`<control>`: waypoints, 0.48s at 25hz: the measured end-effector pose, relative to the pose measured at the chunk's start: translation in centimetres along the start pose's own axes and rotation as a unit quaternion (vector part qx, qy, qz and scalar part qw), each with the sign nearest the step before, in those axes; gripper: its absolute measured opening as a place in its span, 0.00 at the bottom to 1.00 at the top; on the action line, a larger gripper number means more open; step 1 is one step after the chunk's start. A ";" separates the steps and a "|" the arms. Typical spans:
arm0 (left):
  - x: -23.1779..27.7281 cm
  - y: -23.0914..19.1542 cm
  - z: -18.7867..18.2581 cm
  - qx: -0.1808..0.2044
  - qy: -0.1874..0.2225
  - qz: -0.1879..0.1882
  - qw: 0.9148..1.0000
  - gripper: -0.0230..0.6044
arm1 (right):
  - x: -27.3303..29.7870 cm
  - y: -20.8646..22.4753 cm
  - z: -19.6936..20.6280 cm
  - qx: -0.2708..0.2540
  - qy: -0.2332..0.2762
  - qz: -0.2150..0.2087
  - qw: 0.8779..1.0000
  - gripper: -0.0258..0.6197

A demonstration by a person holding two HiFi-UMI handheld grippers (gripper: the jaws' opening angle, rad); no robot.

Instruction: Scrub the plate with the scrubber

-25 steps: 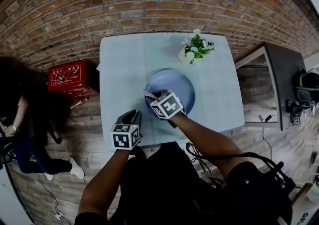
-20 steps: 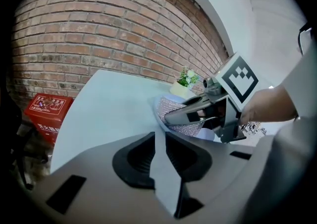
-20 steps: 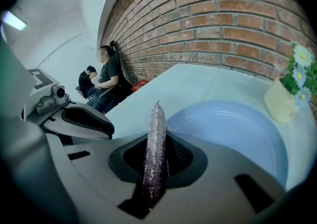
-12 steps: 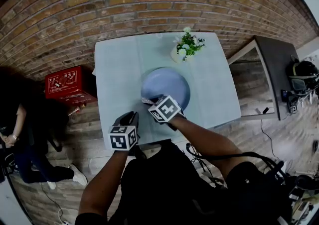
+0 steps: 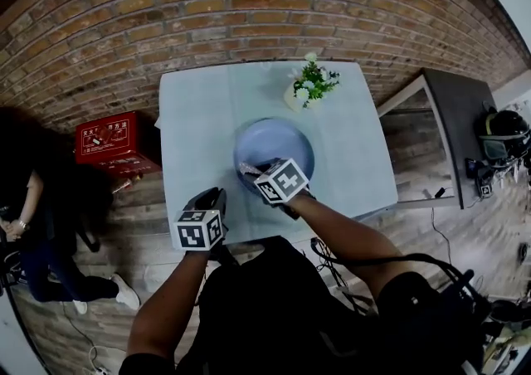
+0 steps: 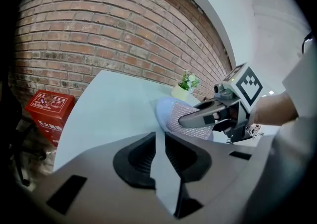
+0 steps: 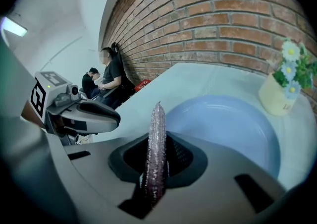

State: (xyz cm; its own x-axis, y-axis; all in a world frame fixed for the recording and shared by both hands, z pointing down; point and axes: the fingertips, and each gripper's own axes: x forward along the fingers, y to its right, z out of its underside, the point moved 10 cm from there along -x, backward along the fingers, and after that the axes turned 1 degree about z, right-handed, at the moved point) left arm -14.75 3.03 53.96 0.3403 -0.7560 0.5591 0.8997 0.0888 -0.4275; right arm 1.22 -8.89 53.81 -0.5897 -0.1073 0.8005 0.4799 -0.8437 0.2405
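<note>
Overhead, the plate [image 5: 278, 143] sits mid-bench [image 5: 191, 116], with the right gripper [image 5: 255, 172] at its 7 o'clock rim. Left gripper [image 6: 157, 141] view: fingers slightly apart, empty. Right gripper view: fingers clamp the scrubber [image 7: 156, 148] edge-on; better to press it flat and circle steadily.

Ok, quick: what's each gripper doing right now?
Left gripper: jaws narrowly apart, empty.
Right gripper: shut on the glittery silver mesh scrubber, at the round blue plate.
</note>
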 end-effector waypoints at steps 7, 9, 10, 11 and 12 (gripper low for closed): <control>-0.2 0.5 0.2 -0.013 0.008 -0.012 1.000 0.15 | 0.1 1.7 -1.8 -0.026 0.006 0.027 0.999 0.14; -0.4 0.5 0.4 -0.015 0.006 -0.017 1.000 0.15 | 0.9 0.9 -1.7 -0.051 -0.007 0.015 0.999 0.14; -0.5 0.4 0.5 -0.016 0.005 -0.021 1.000 0.15 | 1.3 0.4 -1.6 -0.066 -0.013 0.009 0.998 0.14; -0.7 0.3 0.6 -0.017 0.004 -0.024 1.000 0.15 | 1.7 0.0 -1.5 -0.081 -0.018 0.003 0.997 0.14; -0.8 0.2 0.7 -0.019 0.005 -0.028 0.999 0.15 | 2.0 -0.2 -1.3 -0.094 -0.024 -0.003 0.995 0.14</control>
State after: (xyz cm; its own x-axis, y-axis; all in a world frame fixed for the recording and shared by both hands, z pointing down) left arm -14.64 4.07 53.90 0.2879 -0.7650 0.5762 0.9059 0.0224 -0.4229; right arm -0.94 -9.58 54.67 -0.5585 -0.0810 0.8255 0.3440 -0.9282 0.1416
